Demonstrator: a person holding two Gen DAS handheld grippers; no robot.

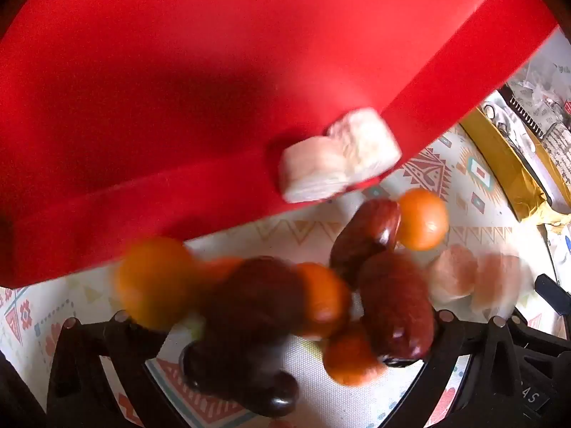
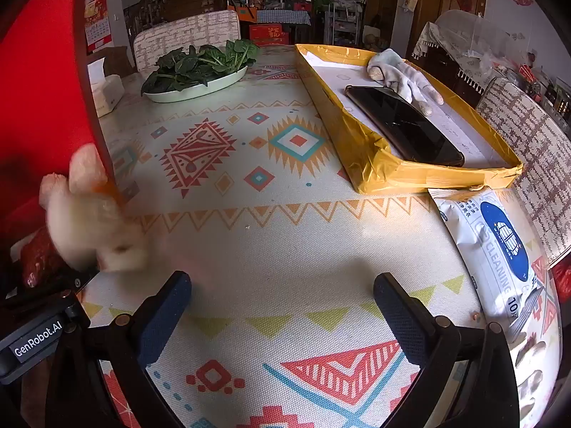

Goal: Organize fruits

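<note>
A big red container (image 1: 214, 71) hangs tilted over the patterned tablecloth (image 2: 271, 214), and fruit is tumbling off its edge, blurred. In the left wrist view round orange fruits (image 1: 423, 219), glossy dark red oblong fruits (image 1: 396, 306) and pale white chunks (image 1: 339, 157) fall or roll in front of my left gripper (image 1: 282, 324), which stands wide open, its fingertips hidden behind the fruit. My right gripper (image 2: 282, 285) is open over bare cloth, nothing between its blue pads (image 2: 164, 317). Blurred pale pieces (image 2: 89, 224) drop beside the red container (image 2: 35, 89) at its left.
A yellow-taped cardboard tray (image 2: 371, 167) at the right holds a phone (image 2: 403, 128) and a glove (image 2: 403, 71). A plate of spinach (image 2: 200, 67) and a tissue box (image 2: 107, 92) stand at the far side. A wipes pack (image 2: 499, 249) lies at the right edge.
</note>
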